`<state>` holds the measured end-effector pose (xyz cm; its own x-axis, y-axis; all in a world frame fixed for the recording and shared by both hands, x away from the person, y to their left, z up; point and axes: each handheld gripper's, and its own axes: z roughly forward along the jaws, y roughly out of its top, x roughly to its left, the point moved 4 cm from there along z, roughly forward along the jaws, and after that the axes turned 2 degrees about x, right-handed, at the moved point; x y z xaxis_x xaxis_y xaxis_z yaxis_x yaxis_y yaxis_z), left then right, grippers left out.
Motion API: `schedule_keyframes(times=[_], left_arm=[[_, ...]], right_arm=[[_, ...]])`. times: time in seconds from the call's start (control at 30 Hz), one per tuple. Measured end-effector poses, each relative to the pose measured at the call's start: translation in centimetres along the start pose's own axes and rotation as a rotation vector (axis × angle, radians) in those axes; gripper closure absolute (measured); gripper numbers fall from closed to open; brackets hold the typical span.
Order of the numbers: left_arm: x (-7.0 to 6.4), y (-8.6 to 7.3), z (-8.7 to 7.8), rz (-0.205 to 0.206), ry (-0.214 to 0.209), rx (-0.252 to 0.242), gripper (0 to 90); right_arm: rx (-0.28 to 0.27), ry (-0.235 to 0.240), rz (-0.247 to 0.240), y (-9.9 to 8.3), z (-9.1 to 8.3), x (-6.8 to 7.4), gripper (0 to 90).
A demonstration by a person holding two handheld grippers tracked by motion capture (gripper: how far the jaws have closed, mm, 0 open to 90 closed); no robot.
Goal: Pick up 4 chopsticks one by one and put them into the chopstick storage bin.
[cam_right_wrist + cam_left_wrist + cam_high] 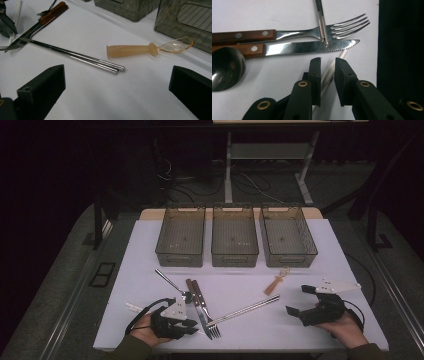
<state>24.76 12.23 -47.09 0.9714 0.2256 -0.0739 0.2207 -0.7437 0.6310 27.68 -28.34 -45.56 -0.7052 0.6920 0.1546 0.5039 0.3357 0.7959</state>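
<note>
Left gripper (327,59) straddles a pale straw (327,74) at the near left, jaws a little apart and not yet gripping.
Knife (309,47) and fork (312,32) lie just beyond the tips, chopsticks (322,22) across both; closing off-centre could roll the straw away or nudge the pile; right gripper (117,87) gapes wide, holding nothing, near the amber spoon (140,50).

Glossy metal fork (342,27) & knife (312,47), wood handles; 3 plastic bins (234,251).

Dim, grainy high view with dark surroundings; gripper views brighter, glare on the knife (309,47), near jaws blurred.
</note>
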Motion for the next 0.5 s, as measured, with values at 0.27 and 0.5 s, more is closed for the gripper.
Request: schedule_keyframes(times=[0.27, 0.5], left_arm=[[0.03, -0.32, -0.25, -0.007, 0.005, -0.01, 75.6], [-0.22, -0.5, -0.42, -0.011, 0.008, -0.005, 77.0]], right_arm=[[-0.001, 0.003, 0.0, 0.02, 0.02, -0.01, 0.5], [-0.004, 0.001, 0.0, 0.03, -0.09, -0.12, 0.5]])
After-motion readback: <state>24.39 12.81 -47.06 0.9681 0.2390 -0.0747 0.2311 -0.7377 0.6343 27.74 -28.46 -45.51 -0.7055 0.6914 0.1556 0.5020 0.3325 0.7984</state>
